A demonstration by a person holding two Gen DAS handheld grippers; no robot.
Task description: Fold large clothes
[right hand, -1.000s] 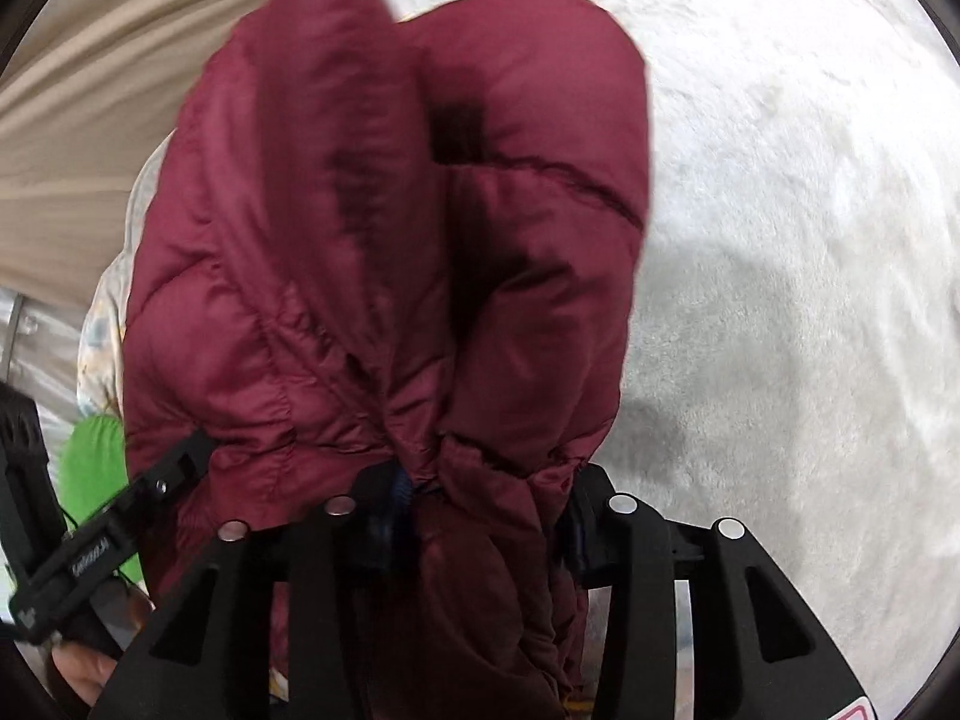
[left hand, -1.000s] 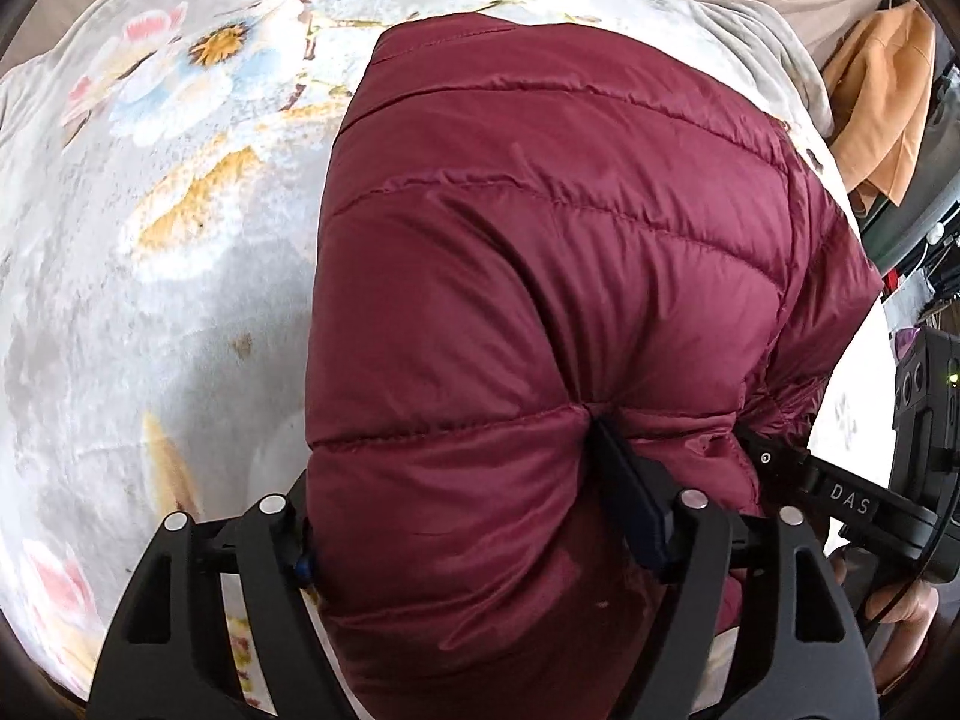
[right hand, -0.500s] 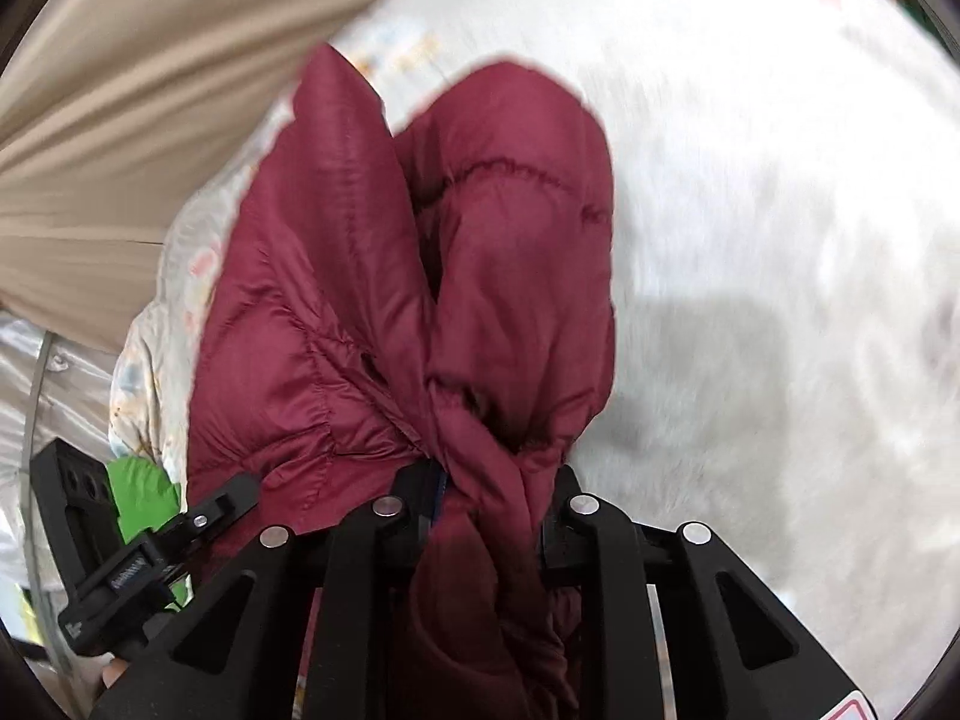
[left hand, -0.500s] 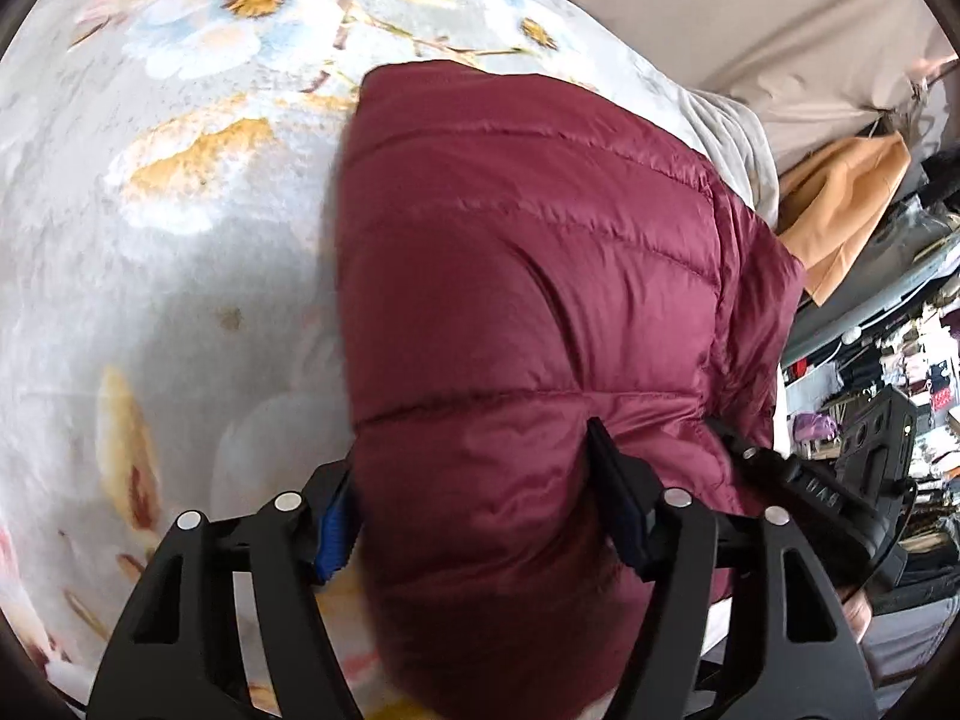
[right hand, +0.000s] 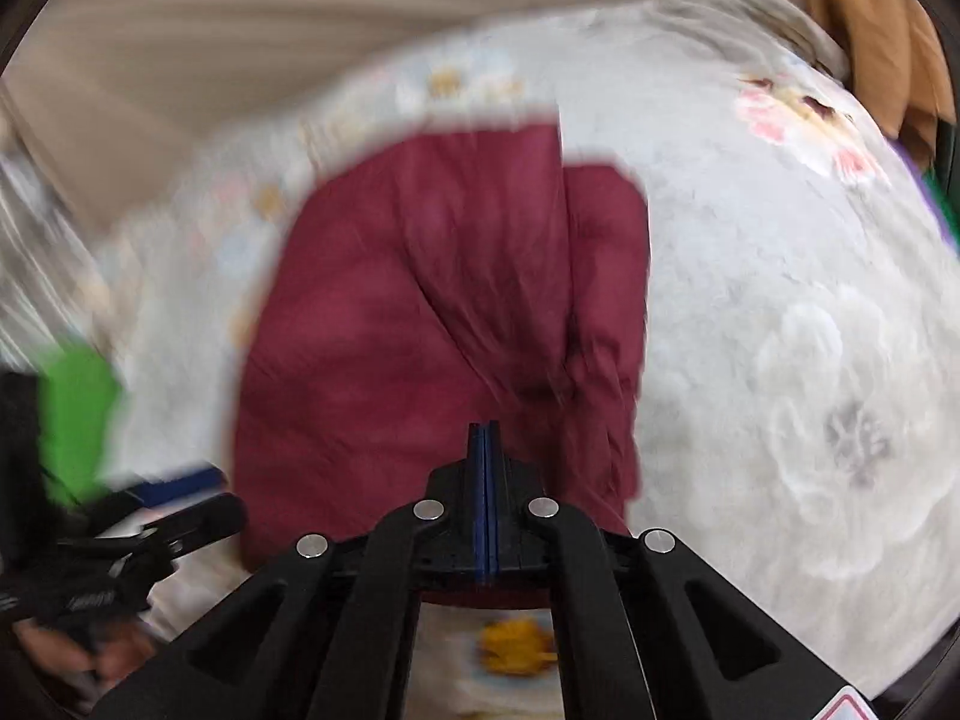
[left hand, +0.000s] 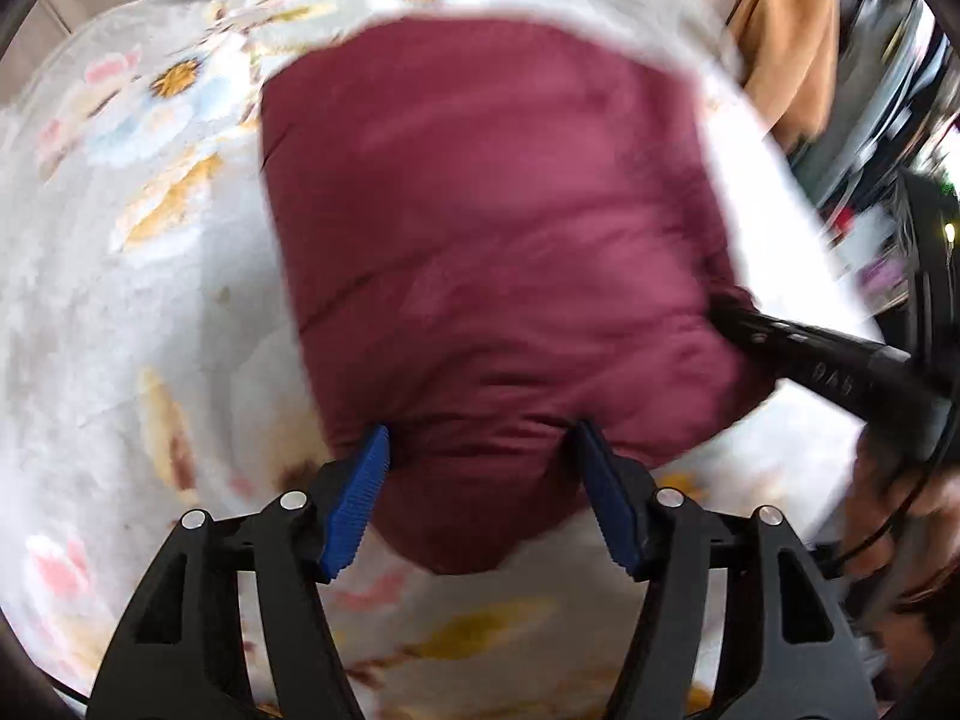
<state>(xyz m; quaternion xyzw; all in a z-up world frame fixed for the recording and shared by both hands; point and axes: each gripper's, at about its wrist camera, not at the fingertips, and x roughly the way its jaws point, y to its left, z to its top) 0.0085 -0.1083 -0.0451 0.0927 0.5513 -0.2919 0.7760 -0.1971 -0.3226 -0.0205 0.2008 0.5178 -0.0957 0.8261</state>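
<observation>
One maroon jacket (left hand: 498,276), folded, lies flat on the floral bedspread (left hand: 90,300). Two grippers, both angled steeply down. Left gripper (left hand: 480,450): jaws have been closing, blue pads (left hand: 354,504) straddle the near edge. Right gripper (right hand: 483,450): pressed together, empty, above the near edge.

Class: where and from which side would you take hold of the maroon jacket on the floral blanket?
Probably the jacket's near bottom edge, coming from above on the near side: it bulges thick between the left gripper's open jaws.
</observation>
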